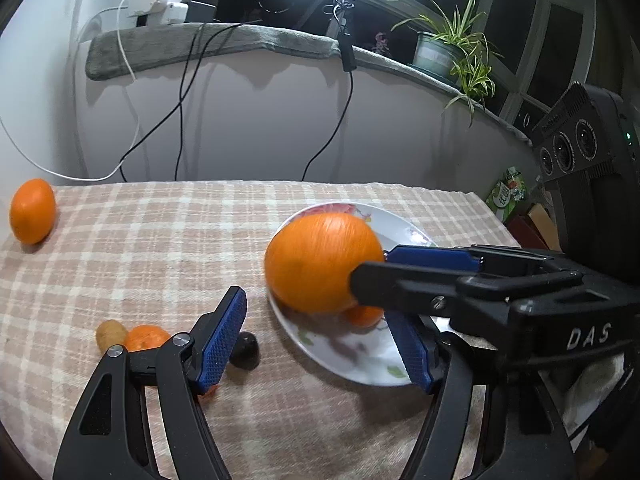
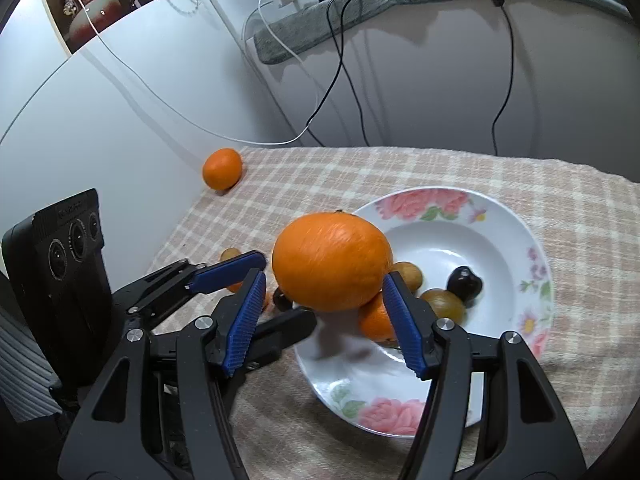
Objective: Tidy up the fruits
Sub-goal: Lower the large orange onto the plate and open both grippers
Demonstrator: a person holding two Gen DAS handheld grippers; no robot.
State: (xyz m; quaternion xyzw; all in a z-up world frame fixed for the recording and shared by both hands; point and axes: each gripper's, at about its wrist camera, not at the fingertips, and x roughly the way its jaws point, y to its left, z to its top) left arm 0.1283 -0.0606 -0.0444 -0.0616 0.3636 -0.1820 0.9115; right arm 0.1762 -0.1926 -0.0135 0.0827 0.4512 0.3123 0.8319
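A large orange [image 2: 332, 260] hangs over the left rim of the flowered plate [image 2: 536, 248], slightly blurred. My right gripper [image 2: 326, 278] is shut on it, pinching it at the very fingertips. In the left wrist view the same orange [image 1: 324, 262] sits between the right gripper's [image 1: 370, 268] fingers, which reach in from the right. My left gripper [image 1: 314, 312] stands open beside the plate [image 1: 340, 364] with nothing between its pads. The plate holds a small orange [image 2: 376, 320], two brown-green fruits [image 2: 444, 302] and a dark fruit [image 2: 464, 280].
Another orange [image 1: 32, 210] lies at the far left of the checked cloth, near the wall. A brown fruit [image 1: 111, 334], a small orange [image 1: 146, 338] and a dark fruit [image 1: 246, 350] lie by my left finger. Cables hang behind the table; a potted plant [image 1: 452, 48] stands on the sill.
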